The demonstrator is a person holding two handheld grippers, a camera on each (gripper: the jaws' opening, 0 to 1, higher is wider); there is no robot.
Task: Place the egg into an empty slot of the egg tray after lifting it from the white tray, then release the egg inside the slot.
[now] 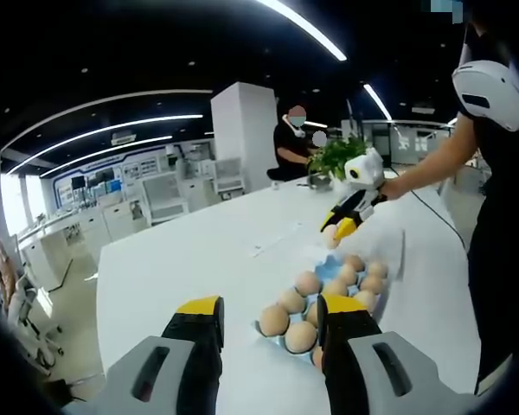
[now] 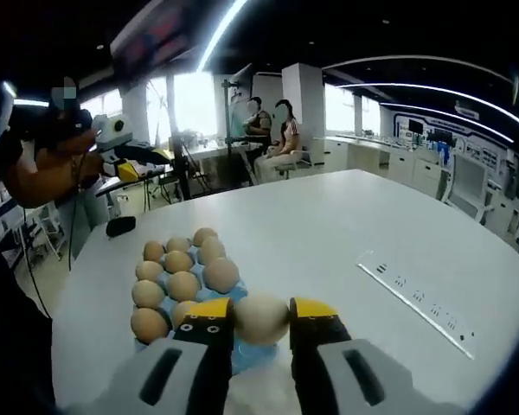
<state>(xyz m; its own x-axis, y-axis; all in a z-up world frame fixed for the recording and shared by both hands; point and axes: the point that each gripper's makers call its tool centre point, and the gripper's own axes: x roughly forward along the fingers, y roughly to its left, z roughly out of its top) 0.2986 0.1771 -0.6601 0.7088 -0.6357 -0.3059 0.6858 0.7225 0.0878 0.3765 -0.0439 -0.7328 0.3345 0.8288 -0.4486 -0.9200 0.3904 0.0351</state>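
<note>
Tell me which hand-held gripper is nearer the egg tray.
Right. The right hand-held gripper holds an egg just over the egg tray edge. The left hand-held gripper is open and sits a little back from the tray's other end.

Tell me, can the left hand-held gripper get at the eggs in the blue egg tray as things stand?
Probably yes. The left hand-held gripper is open and holds nothing, and the brown eggs in the blue egg tray lie just beyond its yellow-tipped jaws, with nothing between them on the white table.
</note>
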